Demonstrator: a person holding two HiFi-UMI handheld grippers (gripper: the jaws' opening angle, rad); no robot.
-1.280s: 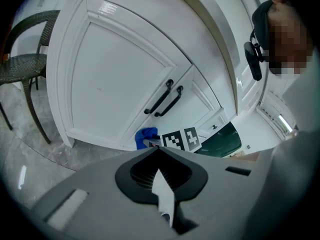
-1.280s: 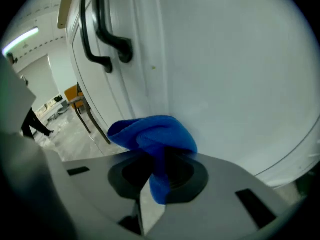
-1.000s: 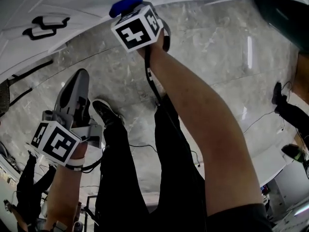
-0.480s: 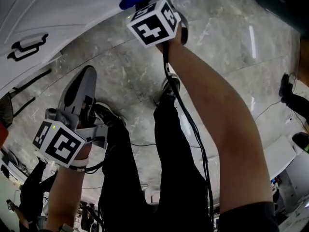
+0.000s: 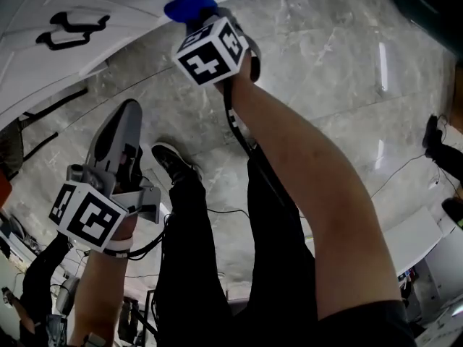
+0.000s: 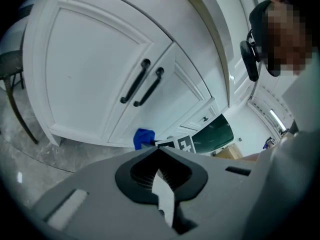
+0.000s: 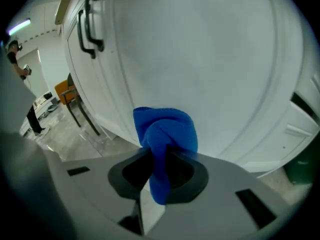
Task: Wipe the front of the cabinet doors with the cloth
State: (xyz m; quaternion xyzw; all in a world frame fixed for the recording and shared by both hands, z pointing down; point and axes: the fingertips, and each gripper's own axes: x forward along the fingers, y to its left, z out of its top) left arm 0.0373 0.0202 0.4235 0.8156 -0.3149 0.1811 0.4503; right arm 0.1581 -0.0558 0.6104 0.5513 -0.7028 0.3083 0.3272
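- The right gripper (image 7: 161,156) has its jaws pinched tight on a bunched blue cloth (image 7: 167,129), which bulges out above them at the centre of the right gripper view.
- The cloth sits at the lower part of a white cabinet door (image 7: 200,59) and looks to be pressed on it. In the head view it is at the top centre of the frame, where the door meets the marble floor (image 5: 325,71).
- The left gripper (image 6: 159,151) has its jaws brought together on nothing. It hangs at the lower left of the head view, well apart from the cabinet and taking no part.
- The pair of black handles (image 6: 142,84) lies above and to the left of the cloth.
- The doors show no streaks, damp patches or dirt, so I cannot tell which parts have been wiped.
- My judgement: wiping is under way low on one door, and the upper panels and the area round the handles may be left to do.
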